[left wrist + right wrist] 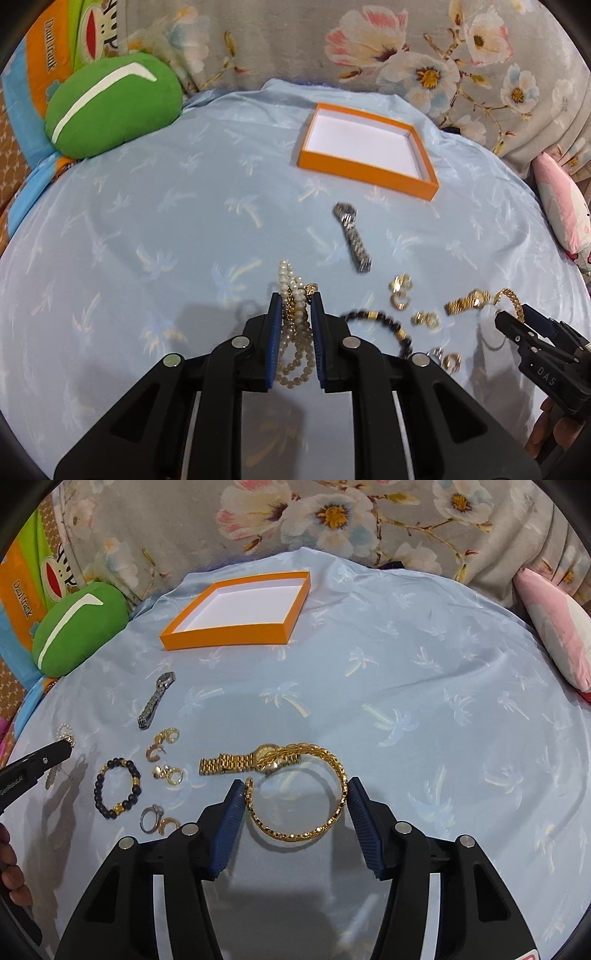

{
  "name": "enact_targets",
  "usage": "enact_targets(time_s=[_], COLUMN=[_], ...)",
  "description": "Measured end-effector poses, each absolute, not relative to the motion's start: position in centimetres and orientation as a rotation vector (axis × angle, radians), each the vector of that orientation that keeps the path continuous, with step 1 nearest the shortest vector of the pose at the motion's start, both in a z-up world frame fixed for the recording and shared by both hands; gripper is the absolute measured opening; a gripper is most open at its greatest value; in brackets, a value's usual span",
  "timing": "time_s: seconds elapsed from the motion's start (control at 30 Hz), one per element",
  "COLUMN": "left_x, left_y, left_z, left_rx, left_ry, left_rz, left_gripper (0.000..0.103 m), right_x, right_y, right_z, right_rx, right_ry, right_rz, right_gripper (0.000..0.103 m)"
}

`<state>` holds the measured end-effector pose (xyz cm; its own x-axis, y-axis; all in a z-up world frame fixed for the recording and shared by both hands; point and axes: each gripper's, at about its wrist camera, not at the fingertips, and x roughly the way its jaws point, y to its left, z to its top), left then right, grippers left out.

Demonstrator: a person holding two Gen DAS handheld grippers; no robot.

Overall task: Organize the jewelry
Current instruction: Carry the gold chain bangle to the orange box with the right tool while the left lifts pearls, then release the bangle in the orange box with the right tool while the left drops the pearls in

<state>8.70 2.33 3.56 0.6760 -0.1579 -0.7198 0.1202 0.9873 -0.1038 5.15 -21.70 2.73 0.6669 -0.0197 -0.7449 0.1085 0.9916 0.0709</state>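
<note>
My left gripper (297,301) is shut on a bunch of pearl strands with a gold chain (291,280); loops hang down between the blue pads. In the right wrist view, my right gripper (297,788) is shut on a gold chain bangle (295,836), both pads touching its sides. The bangle (511,299) casts a ring shadow on the cloth. Beyond it lies a gold watch (236,764). An empty orange box (369,173) with a white floor sits at the back. A silver watch (351,236), a black bead bracelet (99,786), gold earrings (166,738) and rings (151,818) lie loose.
Everything rests on a light blue palm-print cloth (406,701). A green cushion (110,107) lies at the back left, a pink pillow (561,635) at the right edge, and floral fabric (406,44) runs behind. A person's hand (9,867) shows at the left.
</note>
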Motion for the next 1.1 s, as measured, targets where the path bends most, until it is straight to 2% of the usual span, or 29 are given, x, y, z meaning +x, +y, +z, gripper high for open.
enact_targets(time_s=[0.27, 0.6, 0.97, 1.03, 1.1], left_x=[16.5, 29.8, 39.2, 39.7, 39.8], left_y=[-0.6, -6.7, -8.4, -8.4, -8.1], left_z=[6.4, 7.6, 4.6, 4.0, 3.5], left_rx=[-0.058, 0.026, 0.011, 0.012, 0.017], left_ry=[0.775, 0.719, 0.752, 0.759, 0.749], left_rz=[-0.239, -0.289, -0.260, -0.239, -0.214], left_gripper=[0.015, 0.015, 0.016, 0.031, 0.038], right_x=[12.9, 27.9, 38.6, 39.1, 38.9], right_y=[-22.1, -22.6, -22.6, -22.1, -21.8], right_z=[5.6, 8.5, 5.7, 5.2, 4.9], right_rx=[0.127, 0.107, 0.091, 0.059, 0.040], right_ry=[0.788, 0.723, 0.781, 0.787, 0.779], right_rz=[-0.017, 0.006, 0.006, -0.010, -0.011], right_gripper=[0.055, 0.055, 0.056, 0.059, 0.059])
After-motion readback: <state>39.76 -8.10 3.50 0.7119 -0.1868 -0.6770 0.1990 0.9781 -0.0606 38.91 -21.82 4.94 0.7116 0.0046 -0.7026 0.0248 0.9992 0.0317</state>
